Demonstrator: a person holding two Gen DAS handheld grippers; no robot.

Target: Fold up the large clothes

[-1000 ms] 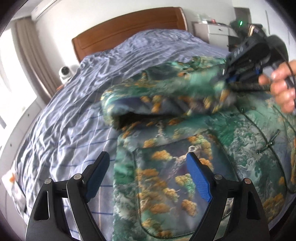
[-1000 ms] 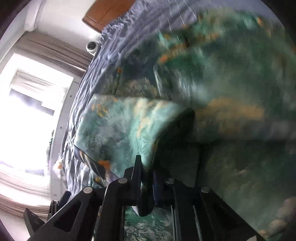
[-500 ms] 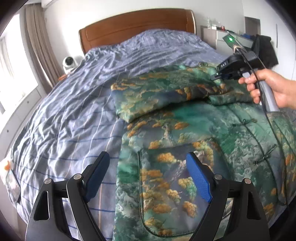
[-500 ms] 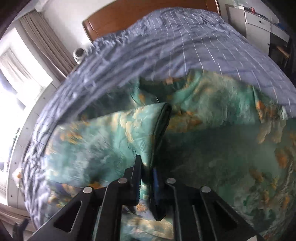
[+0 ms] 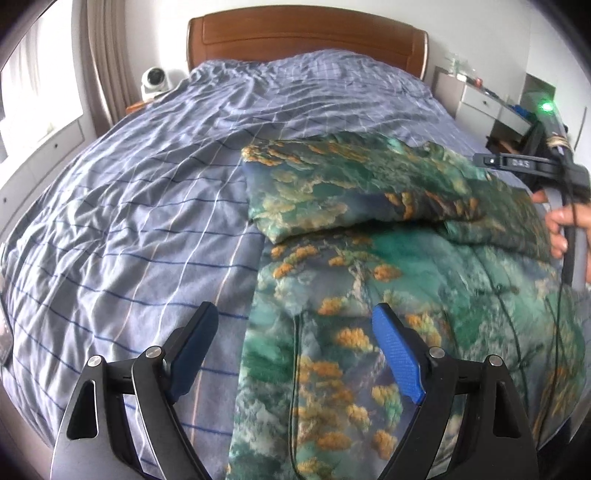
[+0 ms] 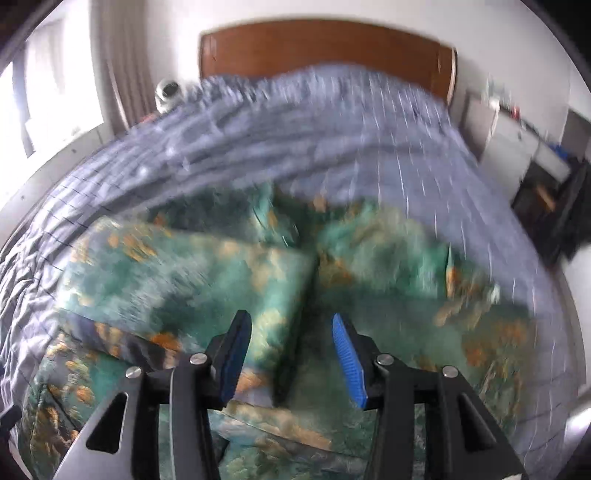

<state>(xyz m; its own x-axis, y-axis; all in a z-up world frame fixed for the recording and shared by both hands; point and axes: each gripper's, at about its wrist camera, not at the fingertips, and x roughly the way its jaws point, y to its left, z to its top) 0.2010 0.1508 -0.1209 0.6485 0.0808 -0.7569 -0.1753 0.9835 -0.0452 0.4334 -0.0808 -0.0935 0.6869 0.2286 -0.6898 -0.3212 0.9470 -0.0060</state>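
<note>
The right gripper had its jaws opening, nothing pressed between them, above the cuff end of the folded sleeve. The left gripper hung with jaws spread wide and empty over the jacket's side edge. The green, orange-patterned jacket lay flat on the bed, its sleeve folded across the chest. A wooden headboard stood behind.

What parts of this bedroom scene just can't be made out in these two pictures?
- Jacket hem: cut off by the left view's bottom edge.
- Person: only a hand shows at that view's right edge.
- Jacket print and bedspread: smeared by motion blur in the right view.
</note>
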